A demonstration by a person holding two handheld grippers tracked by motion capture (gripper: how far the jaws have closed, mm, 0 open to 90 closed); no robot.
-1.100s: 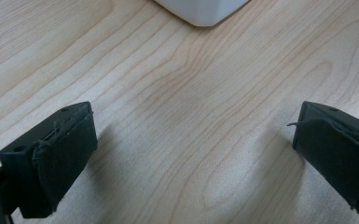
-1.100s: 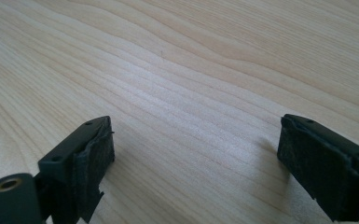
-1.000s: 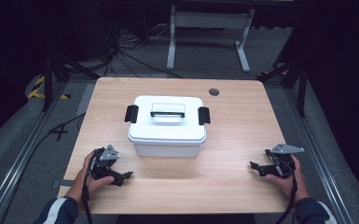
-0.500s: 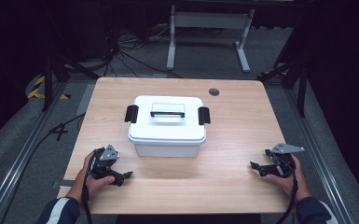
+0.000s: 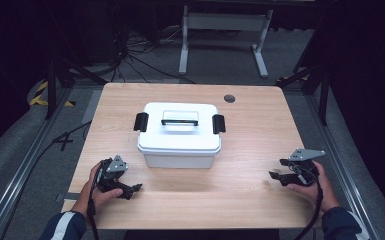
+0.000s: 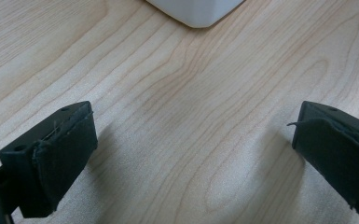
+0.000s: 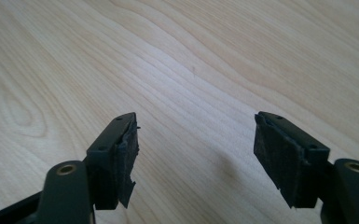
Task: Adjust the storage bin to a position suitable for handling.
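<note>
A white lidded box (image 5: 179,134) stands in the middle of the wooden tabletop (image 5: 250,200), a little nearer the far edge than the near one, with a black latch (image 5: 141,121) on its left end, another black latch (image 5: 219,123) on its right end and a flat handle (image 5: 179,118) lying across the lid. A small dark round grommet (image 5: 229,98) sits near the far right corner, well apart from the box.

The left gripper (image 5: 132,189) rests low over the tabletop close to the near left corner, held in the person's left hand (image 5: 99,192). The box lies ahead of it and a little to its right, near but not touching; in the left gripper view a rounded white corner of the box (image 6: 198,10) shows at the top, beyond bare wood. Its jaws stand wide apart with nothing between them.

The right gripper (image 5: 275,175) sits near the right edge, toward the near side, in the person's right hand (image 5: 312,185), pointing inward across the tabletop. The box is well apart from it, to its left and farther from the person. Its jaws have just been closing, yet a clear gap remains between the pads (image 7: 279,156) in the right gripper view, and nothing but bare wood lies between them
</note>
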